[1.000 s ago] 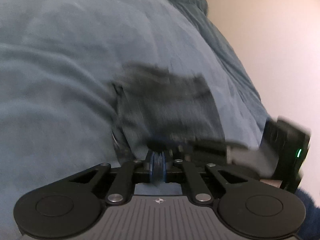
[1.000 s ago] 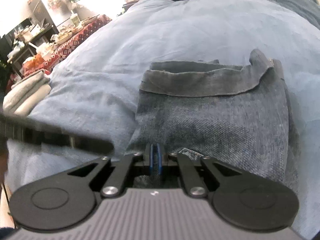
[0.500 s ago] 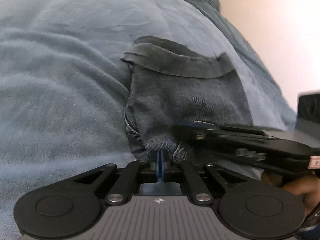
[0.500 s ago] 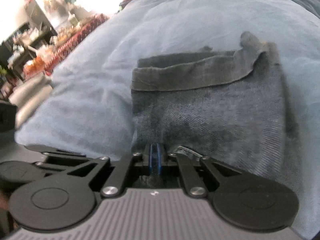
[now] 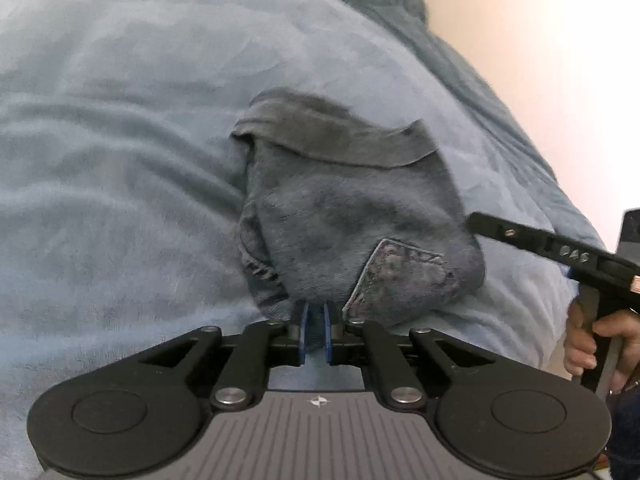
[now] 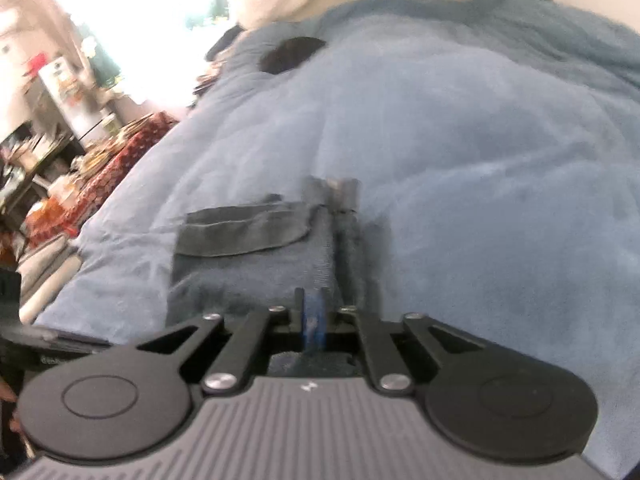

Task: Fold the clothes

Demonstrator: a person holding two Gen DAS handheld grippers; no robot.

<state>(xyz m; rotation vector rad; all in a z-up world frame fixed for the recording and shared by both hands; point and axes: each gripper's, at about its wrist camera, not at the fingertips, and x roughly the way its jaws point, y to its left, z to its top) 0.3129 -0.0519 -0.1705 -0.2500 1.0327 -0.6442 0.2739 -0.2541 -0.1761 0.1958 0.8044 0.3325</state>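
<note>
The left gripper (image 5: 315, 334) has its blue pads a narrow slit apart, with nothing pinched, at the near edge of the folded dark-blue denim jeans (image 5: 352, 216) (leather patch up). The right gripper (image 6: 311, 320) is opening, nothing pinched. The jeans lie on the light-blue fleece blanket (image 5: 120, 152) covering the bed
</note>
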